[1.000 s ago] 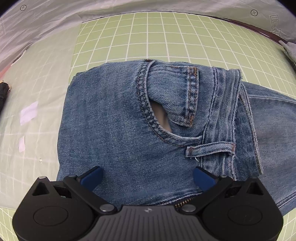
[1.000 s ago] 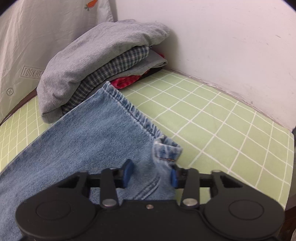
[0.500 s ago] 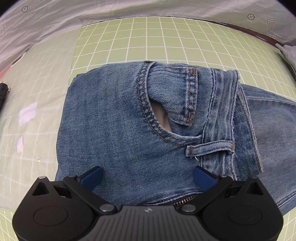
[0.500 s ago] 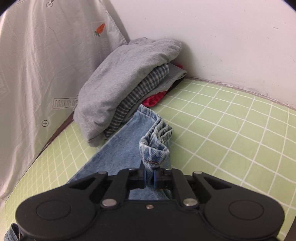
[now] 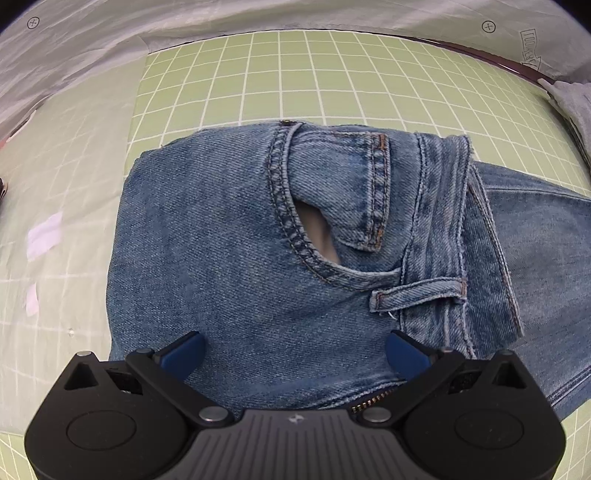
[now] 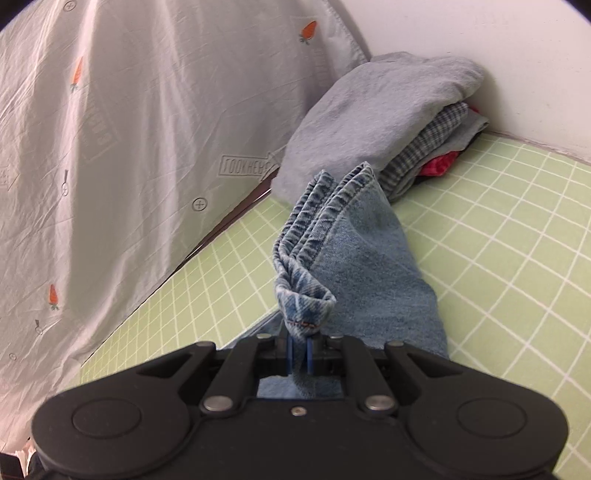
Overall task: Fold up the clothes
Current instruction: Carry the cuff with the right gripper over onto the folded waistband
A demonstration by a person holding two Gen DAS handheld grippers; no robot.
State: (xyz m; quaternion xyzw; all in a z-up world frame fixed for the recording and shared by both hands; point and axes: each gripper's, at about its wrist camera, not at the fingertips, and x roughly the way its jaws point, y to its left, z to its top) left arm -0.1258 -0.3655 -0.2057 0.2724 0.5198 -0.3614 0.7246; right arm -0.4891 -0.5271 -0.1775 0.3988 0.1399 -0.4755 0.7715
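The jeans [image 5: 236,258] lie on the green desk [image 5: 295,74]; left tongs [image 5: 295,349] hang wide above the waist, right tongs [image 6: 299,350] pinch the hem at 6 o'clock. Heavy, limp denim; bunched hems grip best

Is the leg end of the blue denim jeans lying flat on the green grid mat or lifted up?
Lifted. The right tongs are shut on the bunched hem of the blue denim jeans, hanging above the green grid mat.

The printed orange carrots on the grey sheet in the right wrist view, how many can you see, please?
3 orange carrots: one top right, one upper left, one lower left. Folds may hide others.
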